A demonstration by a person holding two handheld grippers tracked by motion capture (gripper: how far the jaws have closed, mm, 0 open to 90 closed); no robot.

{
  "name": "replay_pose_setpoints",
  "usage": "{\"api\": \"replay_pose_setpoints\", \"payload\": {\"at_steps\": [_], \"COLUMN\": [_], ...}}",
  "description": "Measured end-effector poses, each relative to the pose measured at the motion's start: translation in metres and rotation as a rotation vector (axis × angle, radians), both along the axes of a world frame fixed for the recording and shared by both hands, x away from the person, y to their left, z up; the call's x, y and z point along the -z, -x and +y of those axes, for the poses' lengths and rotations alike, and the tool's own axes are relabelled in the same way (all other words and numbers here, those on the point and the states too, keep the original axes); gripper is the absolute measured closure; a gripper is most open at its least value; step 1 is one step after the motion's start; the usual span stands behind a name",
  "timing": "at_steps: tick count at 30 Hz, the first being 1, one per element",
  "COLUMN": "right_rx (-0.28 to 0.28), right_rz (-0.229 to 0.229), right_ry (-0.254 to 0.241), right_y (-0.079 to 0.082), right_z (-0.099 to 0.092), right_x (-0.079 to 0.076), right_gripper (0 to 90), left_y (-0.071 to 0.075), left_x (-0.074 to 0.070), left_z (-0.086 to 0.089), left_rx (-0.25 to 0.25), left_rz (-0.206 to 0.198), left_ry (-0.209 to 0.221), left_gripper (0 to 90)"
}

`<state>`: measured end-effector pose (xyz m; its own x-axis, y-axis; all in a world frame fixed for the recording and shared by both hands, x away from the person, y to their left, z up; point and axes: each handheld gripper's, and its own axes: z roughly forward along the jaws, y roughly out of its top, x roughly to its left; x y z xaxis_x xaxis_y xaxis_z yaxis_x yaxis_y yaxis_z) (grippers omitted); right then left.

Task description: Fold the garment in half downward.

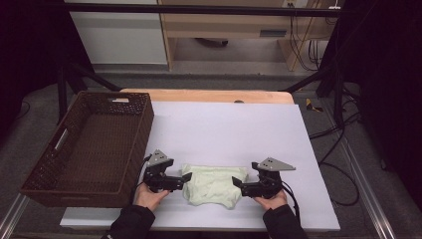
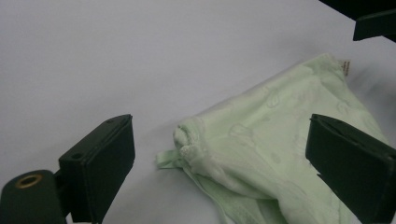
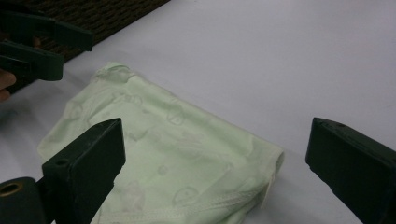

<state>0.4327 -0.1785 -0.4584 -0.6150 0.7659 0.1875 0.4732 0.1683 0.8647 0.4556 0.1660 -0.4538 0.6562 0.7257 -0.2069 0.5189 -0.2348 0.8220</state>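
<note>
A folded pale green cloth is lying on the white sheet covering the desk, near the front edge and between the two grippers. The left gripper is hovering just beside the cloth's left edge and the right gripper just beside its right edge, each held in one of the person's hands, dark sleeves coming in from the bottom of the high view.

In the left gripper view, the fingers are standing spread wide, with nothing pinched; the cloth's bunched corner is lying between them on the sheet, untouched as far as can be seen, and a small label is showing at its far corner. In the right gripper view, the fingers are likewise spread apart and gripping nothing, the cloth resting flat beneath them with faint printed figures on its surface and a stitched hem along its near edge. The other gripper is showing at that view's upper left, by the basket's wall.

A dark brown woven basket is sitting at the left of the desk, overhanging its left edge, its right wall close behind the left gripper. The rest of the sheet is lying bare between cloth and far edge. Beyond the desk, black frame legs, pale cabinets and loose cables are standing on the grey floor.
</note>
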Motion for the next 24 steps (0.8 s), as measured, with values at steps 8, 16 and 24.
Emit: {"api": "replay_pose_setpoints", "payload": {"at_steps": [8, 16, 24], "right_rx": [-0.042, -0.070, -0.095], "right_rz": [-0.002, 0.001, 0.010], "right_ry": [0.011, 0.017, 0.021], "right_y": [0.004, 0.008, 0.011], "right_z": [0.009, 0.019, 0.029], "right_x": [-0.001, -0.003, -0.002], "right_gripper": [3.0, 2.3, 2.0], "left_y": [0.001, 0.001, -0.005], "left_x": [-0.002, -0.005, -0.003], "left_z": [-0.002, -0.002, -0.002], "left_rx": [0.020, 0.022, 0.002], "left_rz": [-0.006, -0.025, -0.017], "left_ry": [0.008, 0.017, 0.028], "left_gripper": [3.3, 2.5, 2.9]}}
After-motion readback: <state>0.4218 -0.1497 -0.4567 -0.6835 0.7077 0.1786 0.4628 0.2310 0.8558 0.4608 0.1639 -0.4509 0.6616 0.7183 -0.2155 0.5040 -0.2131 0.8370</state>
